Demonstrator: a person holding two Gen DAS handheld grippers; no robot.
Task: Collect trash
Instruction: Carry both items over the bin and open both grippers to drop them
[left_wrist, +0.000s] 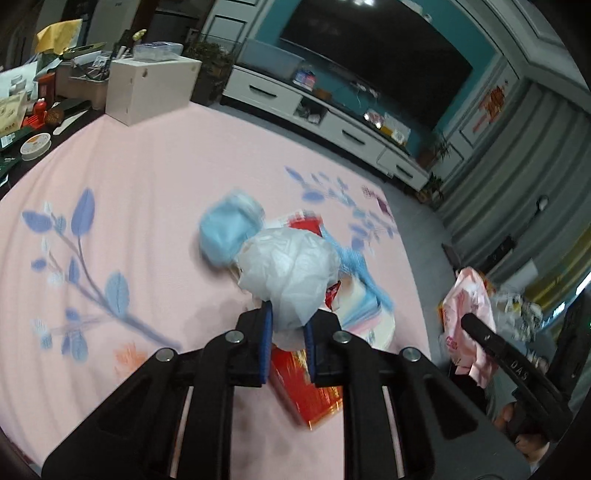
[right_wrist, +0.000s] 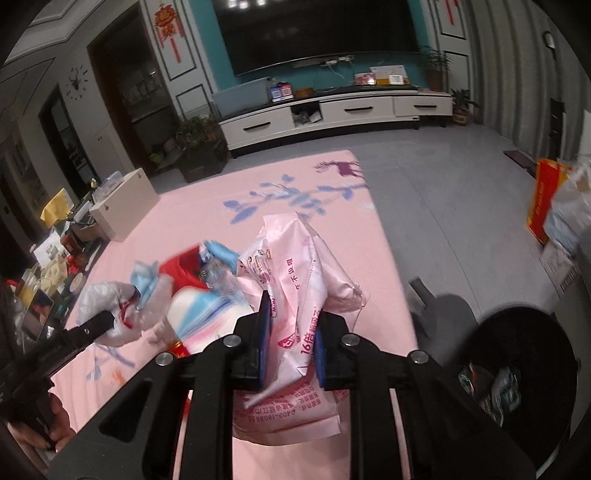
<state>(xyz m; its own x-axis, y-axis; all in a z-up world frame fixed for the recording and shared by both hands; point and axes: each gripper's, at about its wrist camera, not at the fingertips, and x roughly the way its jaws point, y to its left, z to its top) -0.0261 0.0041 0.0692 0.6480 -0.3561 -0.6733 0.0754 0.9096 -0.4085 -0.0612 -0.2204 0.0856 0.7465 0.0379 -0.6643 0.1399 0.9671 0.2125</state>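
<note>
Here the left gripper (left_wrist: 288, 328) pinches a crumpled white bag (left_wrist: 291, 273), the right gripper (right_wrist: 291, 332) a pink wrapper (right_wrist: 295, 273), above red box (left_wrist: 310, 391) and blue masks (left_wrist: 229, 232) littering the pink mat (left_wrist: 129, 206).

pink mat (left_wrist: 155, 206) with blue leaf print, white bag (left_wrist: 291, 273), pink wrapper (right_wrist: 295, 280)

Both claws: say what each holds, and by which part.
Left claw pinches the white plastic bag by its bunched lower end. Right claw pinches the pink wrapper across its middle.
</note>
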